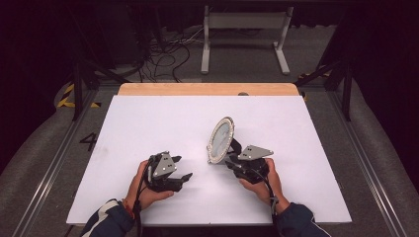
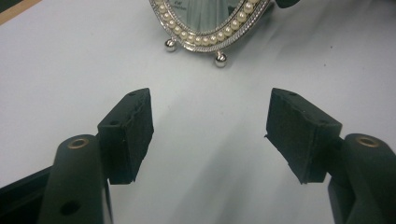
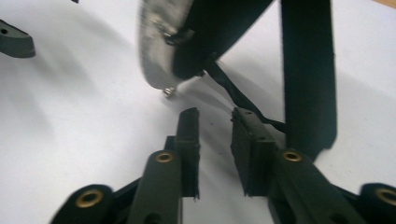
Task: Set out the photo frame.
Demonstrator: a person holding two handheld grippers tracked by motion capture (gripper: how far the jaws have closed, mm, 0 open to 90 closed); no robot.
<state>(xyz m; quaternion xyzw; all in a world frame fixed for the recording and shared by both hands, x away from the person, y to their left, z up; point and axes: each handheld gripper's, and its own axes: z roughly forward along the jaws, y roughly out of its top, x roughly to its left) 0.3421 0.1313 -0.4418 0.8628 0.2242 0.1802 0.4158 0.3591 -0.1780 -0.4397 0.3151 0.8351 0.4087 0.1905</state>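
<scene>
An oval mirror (image 1: 221, 139) with a pearl-studded silver rim stands upright on its little ball feet and a black back strut near the middle of the white board (image 1: 148, 118). My left gripper (image 1: 181, 168) rests to the left of it, jaws wide apart and empty. In the left gripper view the mirror's lower rim (image 2: 210, 41) lies ahead of that gripper (image 2: 210, 126). My right gripper (image 1: 231, 163) sits just behind the mirror. In the right gripper view its jaws (image 3: 215, 119) stand a narrow gap apart with nothing between them, close to the mirror's black strut (image 3: 308, 70) and thin cord (image 3: 224, 84).
A wooden strip (image 1: 207, 89) runs along the board's far edge. Behind the table a white metal stand (image 1: 244, 29) and loose cables (image 1: 168, 54) lie on the floor. Dark rails flank the table on both sides.
</scene>
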